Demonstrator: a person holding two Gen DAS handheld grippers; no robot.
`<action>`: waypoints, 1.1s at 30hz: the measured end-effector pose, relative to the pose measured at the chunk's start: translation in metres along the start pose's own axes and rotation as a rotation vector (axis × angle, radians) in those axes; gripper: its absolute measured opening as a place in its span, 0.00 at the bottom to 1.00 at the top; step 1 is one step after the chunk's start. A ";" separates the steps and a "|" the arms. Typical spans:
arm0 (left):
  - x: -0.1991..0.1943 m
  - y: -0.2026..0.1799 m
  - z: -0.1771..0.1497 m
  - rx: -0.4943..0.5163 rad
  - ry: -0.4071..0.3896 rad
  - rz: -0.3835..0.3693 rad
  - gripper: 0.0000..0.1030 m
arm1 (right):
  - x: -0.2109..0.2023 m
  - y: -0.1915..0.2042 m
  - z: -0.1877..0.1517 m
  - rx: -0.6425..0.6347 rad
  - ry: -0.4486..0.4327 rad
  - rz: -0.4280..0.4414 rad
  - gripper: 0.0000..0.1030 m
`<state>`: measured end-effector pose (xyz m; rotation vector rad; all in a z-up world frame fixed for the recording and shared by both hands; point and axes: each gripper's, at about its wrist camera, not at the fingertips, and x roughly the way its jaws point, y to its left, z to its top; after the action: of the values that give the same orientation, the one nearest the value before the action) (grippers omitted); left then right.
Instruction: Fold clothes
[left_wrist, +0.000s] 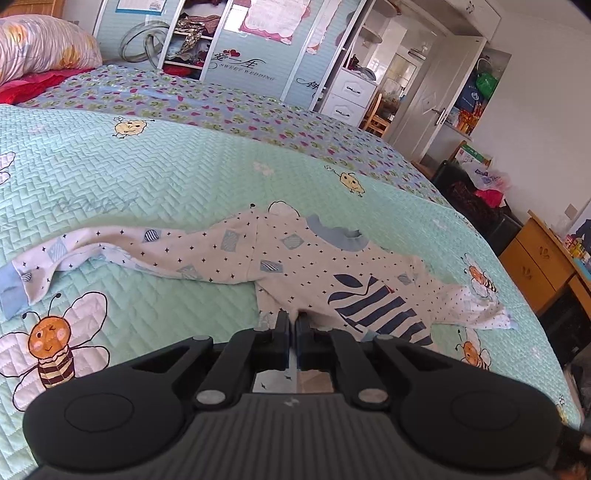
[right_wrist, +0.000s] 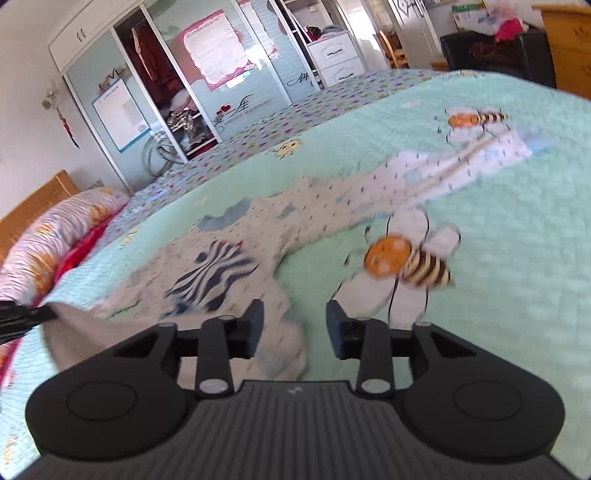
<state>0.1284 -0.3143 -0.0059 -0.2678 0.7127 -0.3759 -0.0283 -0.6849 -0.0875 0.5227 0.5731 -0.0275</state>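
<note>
Ahead of left gripper (left_wrist: 294, 325): shirt (left_wrist: 295, 258), long axis crosswise | jaws pinching its near hem | right gripper (right_wrist: 294, 325) spread, holding nothing.

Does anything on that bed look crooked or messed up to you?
Only the small patterned top. It lies rumpled on the green quilt, one sleeve twisted and folded along its length. The left gripper is pinching its near hem. Nothing looks spilled or damaged.
</note>
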 end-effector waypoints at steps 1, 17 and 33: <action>0.000 0.001 0.000 -0.004 -0.003 -0.006 0.02 | -0.006 0.005 -0.012 -0.002 0.027 0.011 0.42; 0.001 -0.004 -0.001 0.027 0.011 -0.008 0.02 | 0.031 0.069 -0.077 -0.097 0.061 -0.165 0.37; -0.085 -0.032 0.031 0.242 -0.102 0.067 0.02 | -0.082 0.036 0.028 -0.220 -0.055 -0.083 0.01</action>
<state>0.0830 -0.3042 0.0778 -0.0338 0.5682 -0.3776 -0.0772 -0.6762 -0.0082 0.2834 0.5361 -0.0569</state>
